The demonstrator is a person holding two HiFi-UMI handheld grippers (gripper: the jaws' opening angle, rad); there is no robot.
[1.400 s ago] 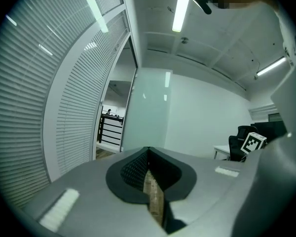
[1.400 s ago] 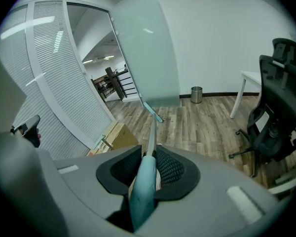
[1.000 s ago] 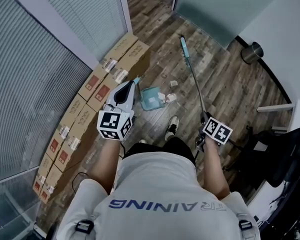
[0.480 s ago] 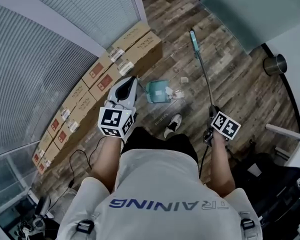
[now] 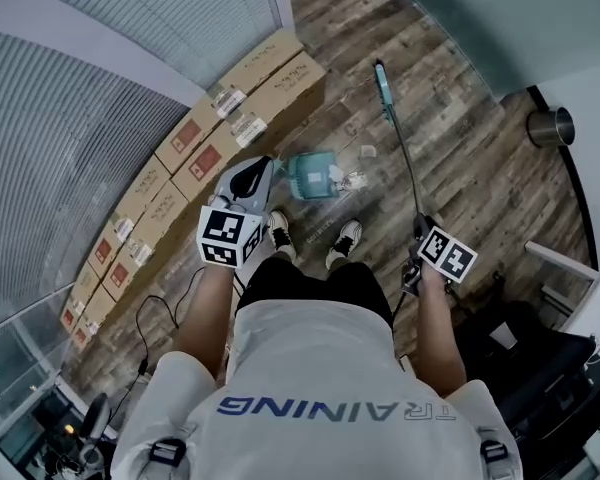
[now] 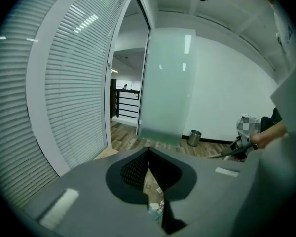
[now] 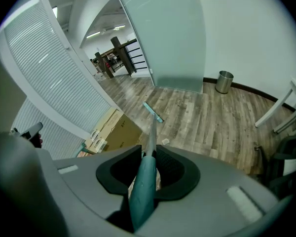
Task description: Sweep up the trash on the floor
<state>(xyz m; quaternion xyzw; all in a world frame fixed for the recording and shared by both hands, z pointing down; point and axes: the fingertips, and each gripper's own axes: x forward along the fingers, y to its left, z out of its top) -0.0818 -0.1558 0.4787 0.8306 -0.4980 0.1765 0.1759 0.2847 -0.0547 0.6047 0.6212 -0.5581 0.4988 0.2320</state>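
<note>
2 shoes (image 5: pixel 346 243) in the head view only

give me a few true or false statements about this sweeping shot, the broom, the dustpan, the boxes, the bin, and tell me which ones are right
1. The right gripper is closed on the broom handle. True.
2. The cardboard boxes are lined up on the person's right. False: they run along the blinds on the person's left.
3. The teal dustpan is on the floor ahead of the person's shoes. True.
4. The metal bin stands right beside the dustpan. False: it is far off to the right, by the white wall.
5. Trash scraps lie next to the dustpan. True.
</note>
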